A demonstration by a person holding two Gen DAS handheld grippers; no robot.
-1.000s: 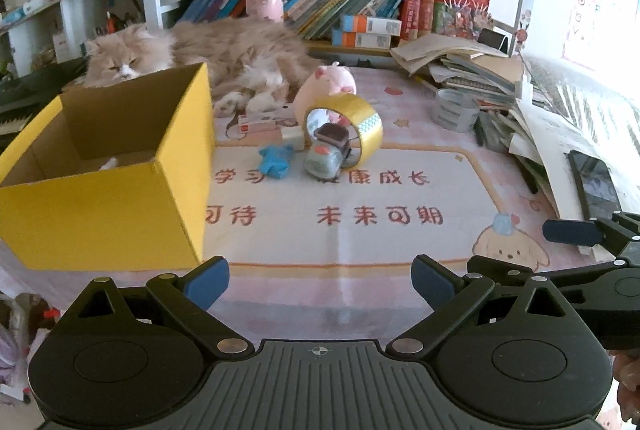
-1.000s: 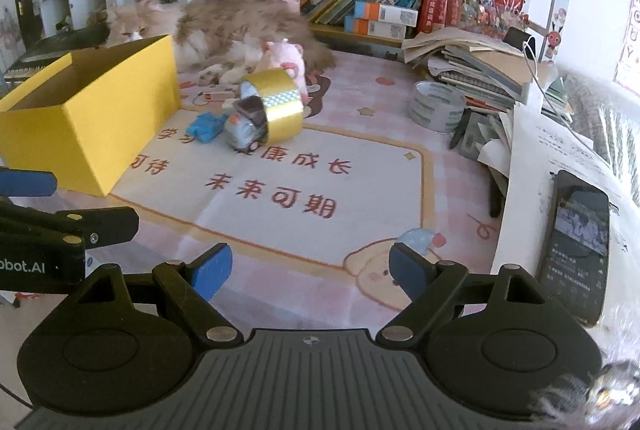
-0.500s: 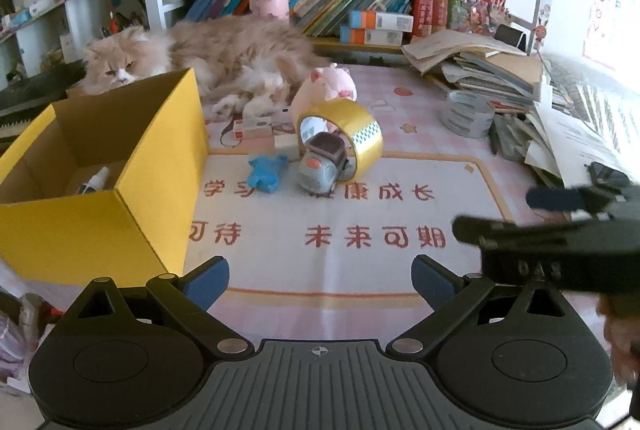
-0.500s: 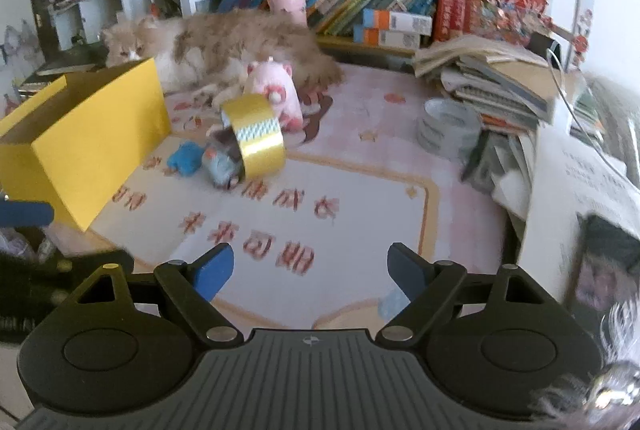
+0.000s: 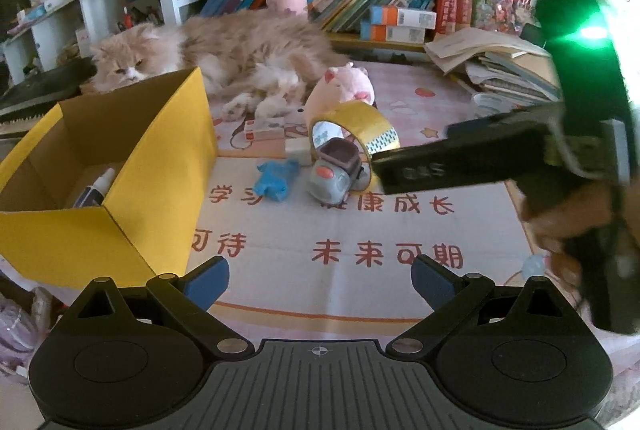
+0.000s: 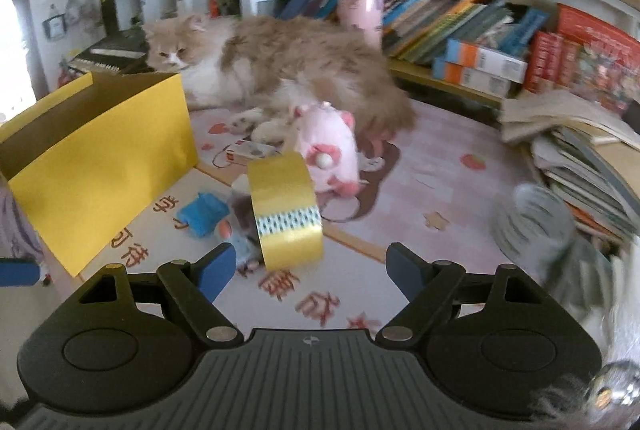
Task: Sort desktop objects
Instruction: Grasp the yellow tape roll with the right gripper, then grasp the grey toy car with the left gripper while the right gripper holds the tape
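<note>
Sorting looks barely begun: the yellow box (image 5: 120, 166) holds only what looks like a small white-capped bottle (image 5: 96, 192) on its floor, the rest of the inside being hidden by its walls. Left on the mat (image 5: 360, 230), well clear of the box: yellow tape roll (image 6: 286, 210) standing on edge, grey toy car (image 5: 338, 176) touching the roll's mouth, blue crumpled thing (image 5: 276, 180) just beside the car, white eraser-like block (image 5: 298, 150), small red-and-white carton (image 5: 266, 129), pink plush pig (image 6: 330, 150) behind the roll. A grey tape roll (image 6: 532, 222) sits off to the right near the paper stack, blurred. A long-haired cat (image 5: 240, 58) lies behind the box, not a sorting item. Left gripper (image 5: 320, 274) hangs above the mat's near edge, jaws spread, nothing between them. Right gripper (image 6: 308, 266) has its jaws wide too, having just been narrowing slightly, nothing between the pads; it points at the yellow tape roll, probably the next pick. Writing: red Chinese print on the mat, readable in part as 未来可期 and 健康成长, with 学习 and 可待 at the left. The right gripper's side, seen from the left wrist view, carries pale lettering too blurred to read. Book spines and box labels on the shelf are illegible.
</note>
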